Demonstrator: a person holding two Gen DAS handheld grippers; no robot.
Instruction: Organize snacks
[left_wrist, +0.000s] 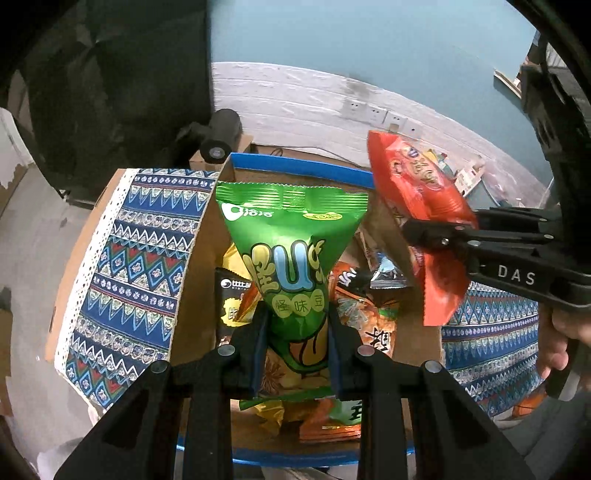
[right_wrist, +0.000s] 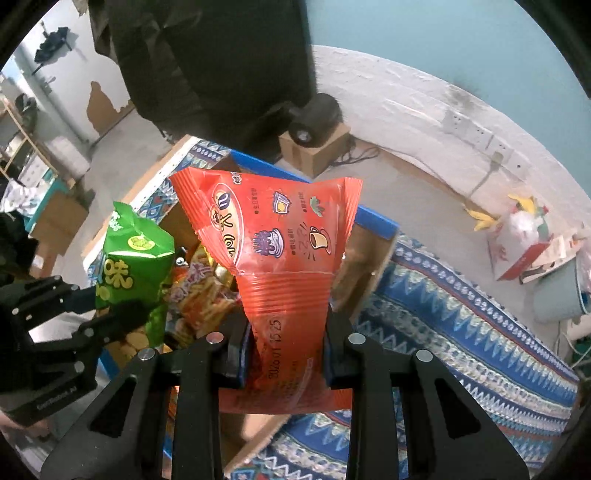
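Green bag: my L gripper (left_wrist: 295, 343) is clamped on the green snack bag (left_wrist: 295, 240) at its lower half, blue pads (left_wrist: 258, 350) pressed in from both sides; bag stands upright over the box. Also seen in the R wrist view at 9 o'clock (right_wrist: 135, 266).
Red bag: my R gripper (right_wrist: 286, 350) pinches the red snack bag (right_wrist: 273, 236) by its crimped bottom seam, printed face toward the cam, bag fanning wide at 12 o'clock. In L wrist view it sits at 2 o'clock (left_wrist: 417, 192), R gripper (left_wrist: 436, 240) coming in from 3 o'clock.
Box: cardboard box w/ blue rim (left_wrist: 295, 166) lies under both bags; far edge at 12 o'clock, near edge at 6 o'clock in L view. R view shows its blue rim at 1 o'clock (right_wrist: 373, 221).
Inside box: loose snack packs (left_wrist: 354, 314), orange, yellow and black ones, piled on the box floor. Can't read most labels.
Cloth: blue patterned tablecloth (left_wrist: 140, 258) w/ white lace edge under the box, at 9 o'clock and 4 o'clock in L view; 4 o'clock in R view (right_wrist: 461, 325).
Bkgd: black cylinder unit (left_wrist: 219, 136) on a small carton at 11 o'clock; white brick wall w/ sockets (left_wrist: 373, 110) at 1 o'clock.
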